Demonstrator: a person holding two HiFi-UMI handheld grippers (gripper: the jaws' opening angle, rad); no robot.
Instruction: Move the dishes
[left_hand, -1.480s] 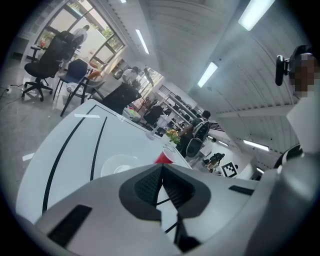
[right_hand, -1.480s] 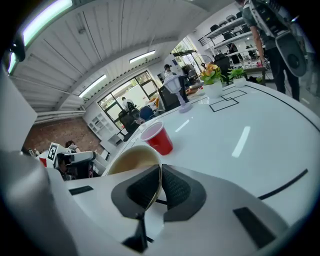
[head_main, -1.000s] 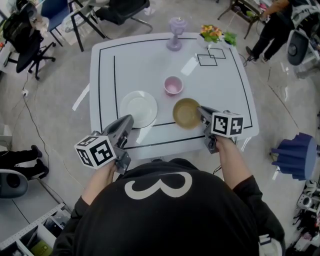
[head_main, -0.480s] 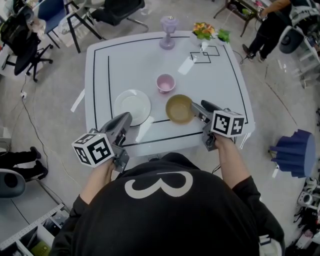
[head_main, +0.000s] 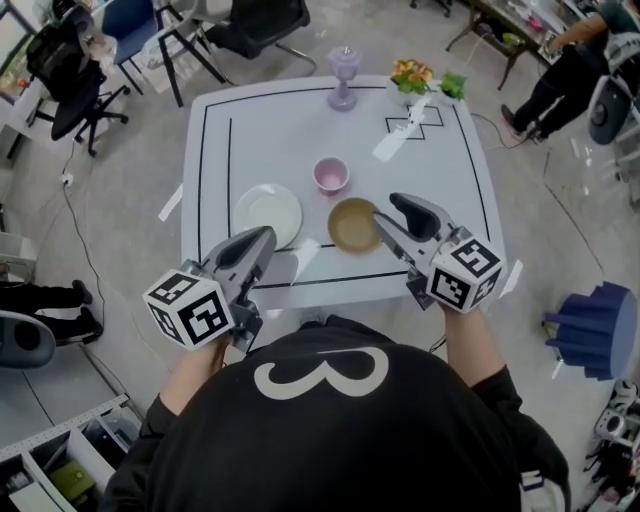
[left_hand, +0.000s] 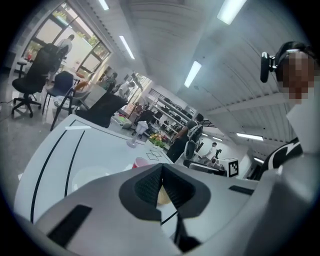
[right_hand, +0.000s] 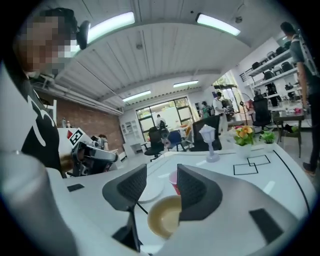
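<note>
Dishes: 3 sitting on white table (head_main: 270, 130): 1 white plate (head_main: 268, 213) at left, 1 tan bowl (head_main: 354, 224) at right, 1 pink cup (head_main: 330, 174) just behind, btwn them.
Far edge: 1 purple goblet (head_main: 344, 78), 1 flower bunch (head_main: 412, 74), 1 green plant (head_main: 455, 85) standing there.
L gripper (head_main: 262, 243): jaws sitting pressed together, gripping nothing; hovering over front edge, near plate.
R gripper (head_main: 390, 215): jaws standing apart, bowl showing in the gap; contact w/ rim unclear.
Writing: person's black shirt (head_main: 320, 430) showing a white "3".
</note>
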